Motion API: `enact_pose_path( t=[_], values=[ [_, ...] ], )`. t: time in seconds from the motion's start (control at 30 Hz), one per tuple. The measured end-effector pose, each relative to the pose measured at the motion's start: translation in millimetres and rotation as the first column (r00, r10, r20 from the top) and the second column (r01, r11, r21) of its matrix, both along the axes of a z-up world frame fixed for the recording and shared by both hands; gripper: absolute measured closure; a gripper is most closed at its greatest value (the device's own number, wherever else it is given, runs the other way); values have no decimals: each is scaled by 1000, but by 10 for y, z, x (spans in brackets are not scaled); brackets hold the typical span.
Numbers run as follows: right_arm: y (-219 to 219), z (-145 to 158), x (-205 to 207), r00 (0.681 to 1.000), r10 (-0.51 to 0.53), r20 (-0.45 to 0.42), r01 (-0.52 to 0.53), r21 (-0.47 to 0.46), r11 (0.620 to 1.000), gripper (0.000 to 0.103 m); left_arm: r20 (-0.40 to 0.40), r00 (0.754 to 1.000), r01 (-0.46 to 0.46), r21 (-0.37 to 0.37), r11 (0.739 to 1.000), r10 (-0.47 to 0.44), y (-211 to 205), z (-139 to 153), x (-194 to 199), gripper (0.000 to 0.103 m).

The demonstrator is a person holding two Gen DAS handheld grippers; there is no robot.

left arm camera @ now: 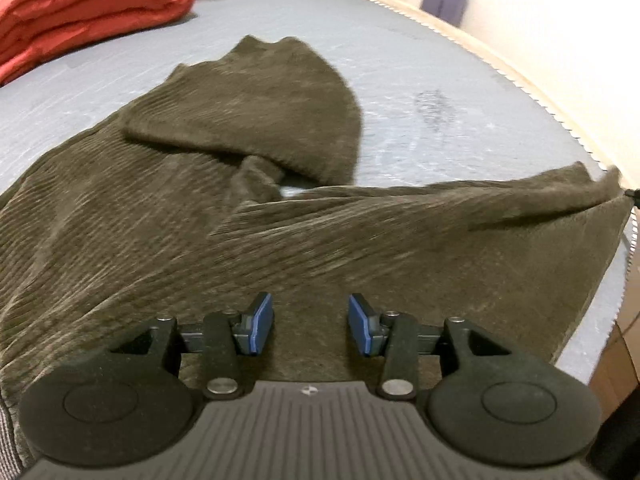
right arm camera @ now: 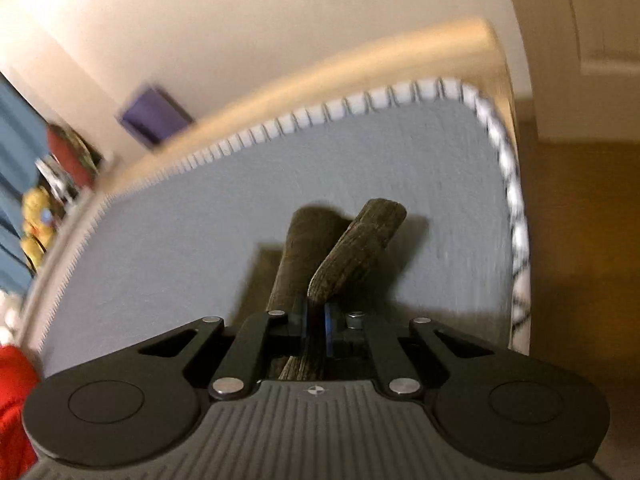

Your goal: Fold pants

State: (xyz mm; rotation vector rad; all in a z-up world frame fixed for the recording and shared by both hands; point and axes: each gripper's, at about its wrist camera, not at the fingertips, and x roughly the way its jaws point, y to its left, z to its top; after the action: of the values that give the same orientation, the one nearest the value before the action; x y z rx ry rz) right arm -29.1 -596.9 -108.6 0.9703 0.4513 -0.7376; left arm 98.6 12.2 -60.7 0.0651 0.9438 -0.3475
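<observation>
2 tools work the dark olive corduroy pants [left arm camera: 168,208] spread on the grey-blue bed [left arm camera: 420,80]: the left tool [left arm camera: 311,322] hovers parted and empty, the right tool [right arm camera: 316,320] pinches an edge; that thin grip could slip if pulled taut

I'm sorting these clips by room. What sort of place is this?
Most likely a bedroom: the pants lie spread on a wide mattress with a stitched edge, a folded red comforter sits at its far end, and plain walls surround it.
</observation>
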Motion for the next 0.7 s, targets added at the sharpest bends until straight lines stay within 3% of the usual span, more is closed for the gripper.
enact_pose_path(
  t=[0.07, 0.13, 0.2, 0.3, 0.4, 0.47, 0.53, 0.63, 0.7],
  values=[
    [-1, -30, -57, 991, -48, -127, 48, 1, 999, 96, 4, 1000, 17, -3, 1000, -17, -48, 18, -40, 55],
    [-101, -299, -101, 956, -66, -286, 105, 122, 987, 96, 5, 999, 32, 2, 999, -32, -88, 20, -56, 54],
    [-141, -278, -139, 963, -68, -262, 102, 119, 988, 91, 0, 1000, 31, 7, 999, -31, -95, 4, -44, 53],
    [-53, 71, -190, 963, -155, -223, 136, -97, 986, 81, -10, 1000, 21, 5, 1000, -21, -95, -16, 5, 53],
    [-27, 317, -191, 984, -146, -105, 122, -205, 971, 72, -9, 1000, 24, 4, 1000, -24, -117, -18, 39, 53],
    [23, 375, -18, 1000, -15, -27, 9, -217, 976, 72, -13, 1000, 26, -1, 1000, -26, -130, -23, 58, 52],
    [89, 333, 296, 986, 167, -4, -164, -210, 964, 72, -16, 999, 28, -1, 1000, -28, -146, -40, 77, 52],
    [219, 135, 843, 930, 361, -72, -368, -181, 912, 69, -24, 999, 24, 6, 1000, -24, -150, -79, 125, 52],
    [258, -37, 1129, 908, 395, -136, -412, -131, 902, 54, -30, 999, 16, 8, 1000, -15, -133, -102, 155, 52]
  ],
)
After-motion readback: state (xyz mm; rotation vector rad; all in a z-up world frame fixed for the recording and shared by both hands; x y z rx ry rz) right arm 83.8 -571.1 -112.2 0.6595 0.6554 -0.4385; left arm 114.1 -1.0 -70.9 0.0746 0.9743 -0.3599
